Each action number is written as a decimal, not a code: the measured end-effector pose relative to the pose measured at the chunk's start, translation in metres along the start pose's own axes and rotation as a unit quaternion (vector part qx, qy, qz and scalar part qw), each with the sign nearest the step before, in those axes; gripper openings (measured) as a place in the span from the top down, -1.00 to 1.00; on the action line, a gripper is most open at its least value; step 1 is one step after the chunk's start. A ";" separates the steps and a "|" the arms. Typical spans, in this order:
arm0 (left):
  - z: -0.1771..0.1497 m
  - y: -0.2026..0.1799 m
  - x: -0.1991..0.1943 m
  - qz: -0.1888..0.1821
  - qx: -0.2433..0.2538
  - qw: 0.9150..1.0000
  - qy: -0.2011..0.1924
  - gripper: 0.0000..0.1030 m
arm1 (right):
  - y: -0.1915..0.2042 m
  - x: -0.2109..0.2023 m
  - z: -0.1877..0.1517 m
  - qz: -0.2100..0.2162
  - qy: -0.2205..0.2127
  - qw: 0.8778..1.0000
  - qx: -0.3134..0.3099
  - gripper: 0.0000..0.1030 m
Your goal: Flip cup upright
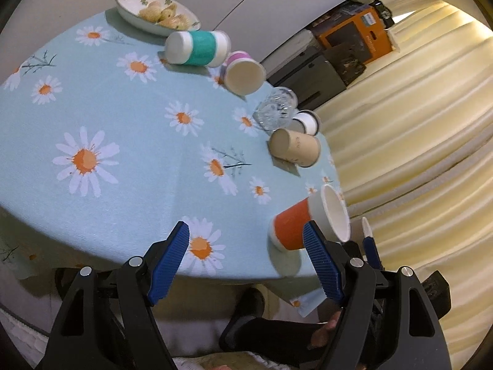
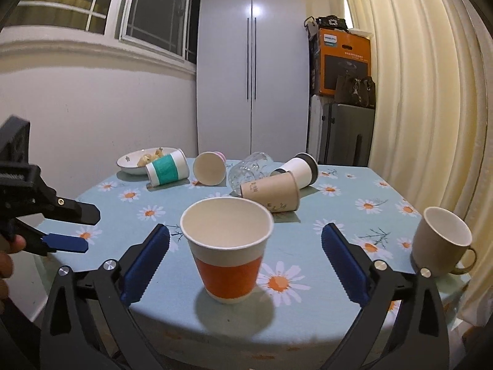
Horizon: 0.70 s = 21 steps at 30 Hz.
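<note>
An orange-banded paper cup [image 2: 227,251] stands upright near the table's front edge, between the open fingers of my right gripper [image 2: 245,248], which do not touch it. It also shows in the left wrist view [image 1: 308,223], just beyond the right finger of my left gripper [image 1: 246,239], which is open and empty. My left gripper appears at the left of the right wrist view [image 2: 66,231]. Several cups lie on their sides farther back: a teal-banded one [image 2: 168,168], a pink one [image 2: 211,166], a brown one [image 2: 272,192], a white one [image 2: 300,168].
A glass [image 2: 251,166] lies on its side among the cups. A plate of food [image 2: 135,160] sits at the back left. A beige mug [image 2: 442,242] stands upright at the right edge. The daisy tablecloth [image 2: 339,203] covers the table. Curtains hang on the right.
</note>
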<state>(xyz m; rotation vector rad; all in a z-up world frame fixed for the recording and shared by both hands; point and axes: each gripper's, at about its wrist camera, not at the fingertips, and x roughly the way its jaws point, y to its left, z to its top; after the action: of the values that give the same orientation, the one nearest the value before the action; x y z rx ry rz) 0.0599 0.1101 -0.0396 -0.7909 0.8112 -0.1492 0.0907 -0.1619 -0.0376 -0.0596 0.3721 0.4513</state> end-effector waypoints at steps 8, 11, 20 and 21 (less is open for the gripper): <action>-0.008 -0.027 -0.019 0.036 0.075 0.995 -0.053 -0.68 | -0.025 -0.043 0.022 0.029 -0.007 0.998 0.048 -0.90; -0.015 -0.038 -0.027 0.040 0.105 0.991 -0.071 -0.71 | -0.035 -0.056 0.031 0.047 0.003 0.997 0.056 -0.90; -0.044 -0.081 -0.046 0.060 0.240 0.962 -0.114 -0.87 | -0.061 -0.078 0.043 0.099 0.051 0.994 0.020 -0.90; -0.047 -0.085 -0.046 0.061 0.252 0.959 -0.112 -0.87 | -0.062 -0.080 0.043 0.105 0.054 0.993 0.011 -0.90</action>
<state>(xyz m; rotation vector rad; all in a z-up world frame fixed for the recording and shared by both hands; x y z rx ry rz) 0.0098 0.0413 0.0259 -0.2672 0.5681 -0.1446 0.0656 -0.2454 0.0299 -0.0241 0.4912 0.6533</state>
